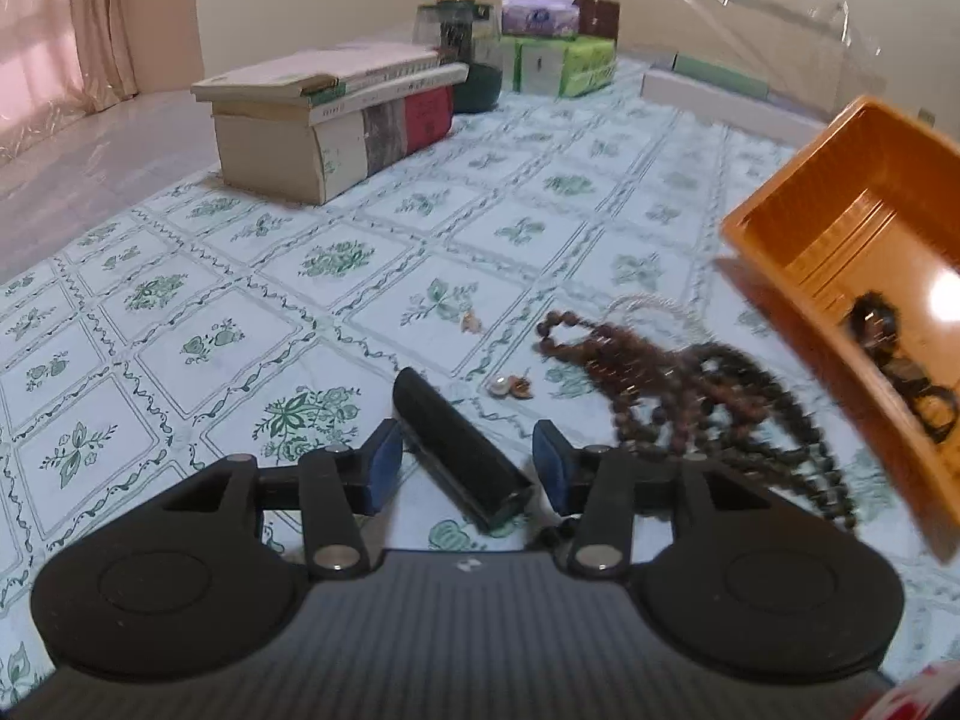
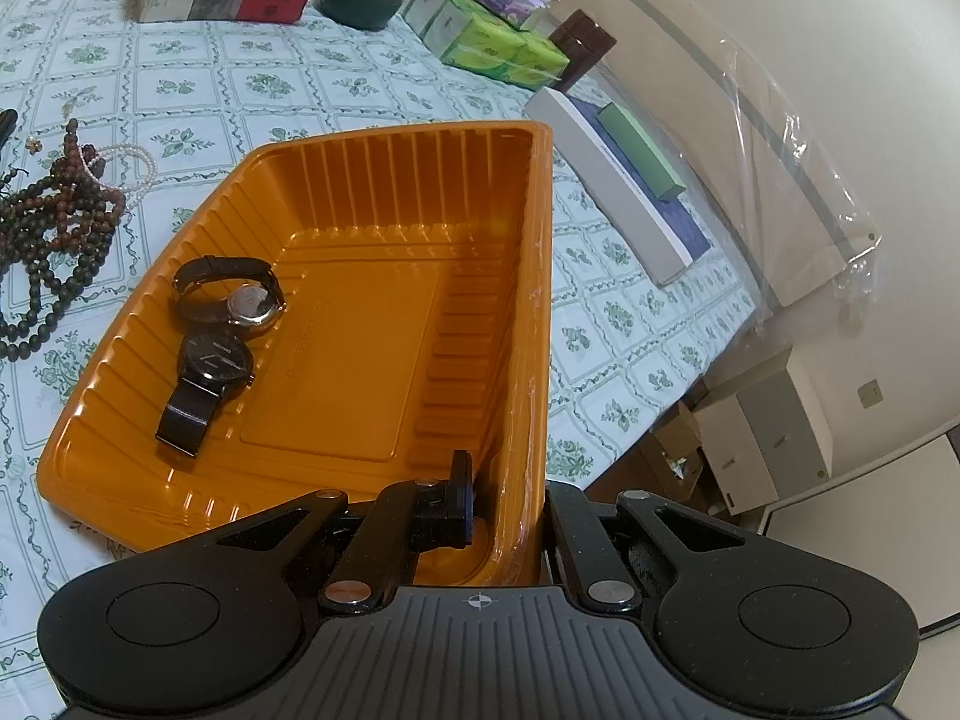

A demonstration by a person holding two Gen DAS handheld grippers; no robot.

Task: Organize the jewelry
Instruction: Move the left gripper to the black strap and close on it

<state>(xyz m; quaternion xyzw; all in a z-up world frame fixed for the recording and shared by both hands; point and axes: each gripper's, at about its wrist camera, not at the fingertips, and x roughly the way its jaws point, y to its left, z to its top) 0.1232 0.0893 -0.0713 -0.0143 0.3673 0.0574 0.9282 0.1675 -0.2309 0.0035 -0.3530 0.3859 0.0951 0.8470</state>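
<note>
We see a bench (image 1: 336, 276) under a pale cloth printed with green flowers. Our left tongs (image 1: 468, 468) stand partly apart, low over the cloth, with a black oblong case (image 1: 459, 450) lying between the blue pads (image 1: 384, 462); the pads are clear of it on both sides, so nothing is held. Just right of the case lies a tangle of dark and reddish bead strands (image 1: 690, 390), with a loop of pale beads (image 1: 654, 303) at its far edge. Two small earrings (image 1: 513, 387) sit just beyond the case, and another small piece (image 1: 471, 321) lies a little farther off. Our right tongs (image 2: 510, 510) are pinched on the near right wall of the orange tray (image 2: 384, 192), one finger inside, one outside. In the left wrist view the tray looks tilted, though we cannot tell whether it is clear of the cloth. Inside, toward its left side, lie two wristwatches: one with a metal case (image 2: 240, 294), and one black-faced with a black strap (image 2: 207, 378), touching each other. At the far end we note stacked books (image 1: 336, 114), a dark jar (image 1: 468, 60) and green tissue packs (image 1: 564, 63).
</note>
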